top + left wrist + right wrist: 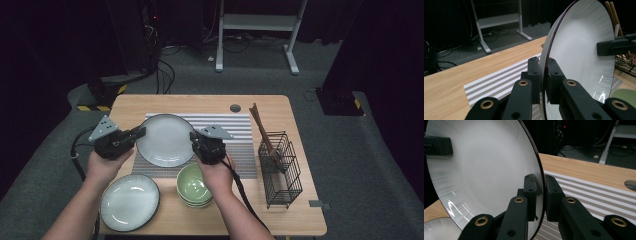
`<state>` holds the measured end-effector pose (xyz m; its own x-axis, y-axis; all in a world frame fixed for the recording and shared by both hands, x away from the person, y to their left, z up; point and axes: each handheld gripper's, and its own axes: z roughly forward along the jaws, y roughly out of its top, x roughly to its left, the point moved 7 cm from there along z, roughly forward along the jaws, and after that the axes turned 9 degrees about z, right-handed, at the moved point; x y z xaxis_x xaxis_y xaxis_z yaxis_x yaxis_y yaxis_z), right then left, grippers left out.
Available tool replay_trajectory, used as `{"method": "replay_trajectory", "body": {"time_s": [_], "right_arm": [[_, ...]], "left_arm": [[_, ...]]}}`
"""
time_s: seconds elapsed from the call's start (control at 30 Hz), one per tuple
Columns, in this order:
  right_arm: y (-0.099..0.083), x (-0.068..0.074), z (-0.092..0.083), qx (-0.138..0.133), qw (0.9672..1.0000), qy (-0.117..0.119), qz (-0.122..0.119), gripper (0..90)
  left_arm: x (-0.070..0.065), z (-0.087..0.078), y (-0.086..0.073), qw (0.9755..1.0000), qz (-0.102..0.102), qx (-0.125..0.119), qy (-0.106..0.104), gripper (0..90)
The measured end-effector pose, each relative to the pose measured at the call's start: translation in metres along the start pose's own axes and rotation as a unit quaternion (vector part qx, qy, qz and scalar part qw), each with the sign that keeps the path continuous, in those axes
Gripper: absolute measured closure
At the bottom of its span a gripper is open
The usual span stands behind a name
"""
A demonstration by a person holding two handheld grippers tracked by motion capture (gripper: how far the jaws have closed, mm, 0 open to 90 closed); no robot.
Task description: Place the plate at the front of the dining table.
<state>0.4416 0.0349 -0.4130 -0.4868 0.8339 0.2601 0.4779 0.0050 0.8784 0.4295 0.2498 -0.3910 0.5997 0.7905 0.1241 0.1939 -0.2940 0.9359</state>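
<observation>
A pale grey plate (166,140) with a dark rim is held up over the striped placemat (235,131), tilted. My left gripper (140,134) is shut on its left rim and my right gripper (194,140) is shut on its right rim. In the left gripper view the plate (584,50) stands on edge between the jaws of my left gripper (544,72), with the other gripper's jaw at its far rim. The right gripper view has the plate (486,170) pinched at the rim by my right gripper (541,192).
A second grey plate (130,201) lies at the table's front left. A stack of green bowls (194,186) sits beside it under my right hand. A black wire rack (280,167) with wooden utensils (262,131) stands at the right.
</observation>
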Motion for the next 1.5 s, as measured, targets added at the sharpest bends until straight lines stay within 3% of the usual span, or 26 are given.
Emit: {"method": "replay_trajectory", "body": {"time_s": [0.57,1.1,1.5], "right_arm": [[0.006,-0.03,0.003,-0.011,0.9994,-0.03,-0.014,80.8],[-0.001,-0.063,0.004,-0.007,0.9975,-0.067,-0.022,80.7],[-0.009,-0.074,0.007,-0.005,0.9973,-0.071,-0.019,80.7]], "left_arm": [[-0.008,0.035,0.003,0.9998,0.0,-0.018,0.0,83.5],[-0.021,0.075,-0.009,0.9999,-0.016,-0.001,-0.007,82.8],[-0.027,0.086,-0.017,0.9996,-0.023,0.011,-0.006,82.6]]}}
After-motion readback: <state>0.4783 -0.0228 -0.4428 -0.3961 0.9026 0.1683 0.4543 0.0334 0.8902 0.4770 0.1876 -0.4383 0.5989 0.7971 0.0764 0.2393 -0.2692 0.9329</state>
